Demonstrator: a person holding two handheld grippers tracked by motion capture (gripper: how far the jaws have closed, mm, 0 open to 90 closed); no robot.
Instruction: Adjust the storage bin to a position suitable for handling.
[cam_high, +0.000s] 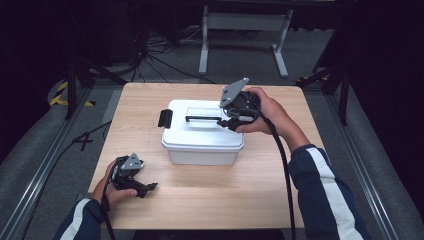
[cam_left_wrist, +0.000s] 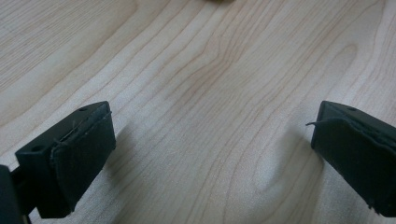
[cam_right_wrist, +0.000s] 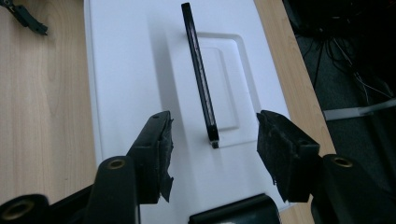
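Observation:
A white lidded plastic box (cam_high: 202, 142) stands at the middle of the wooden table (cam_high: 210, 195). Its thin black handle (cam_high: 202, 118) stands up along the lid, and a black latch (cam_high: 165, 118) clips the left end. My right gripper (cam_high: 227, 120) hovers over the box's right end. In the right gripper view its jaws (cam_right_wrist: 212, 135) are open, one on each side of the handle (cam_right_wrist: 198, 70)'s near end, not touching it, above the lid (cam_right_wrist: 126, 70). My left gripper (cam_high: 150, 187) rests near the front left of the table, open on bare wood (cam_left_wrist: 212, 140).
Another black latch (cam_right_wrist: 233, 212) sits at the box end just under my right gripper. Beyond the table's far edge a white metal stand (cam_high: 245, 22) and loose cables (cam_high: 150, 55) lie on the grey floor. Bare wood surrounds the box on all sides.

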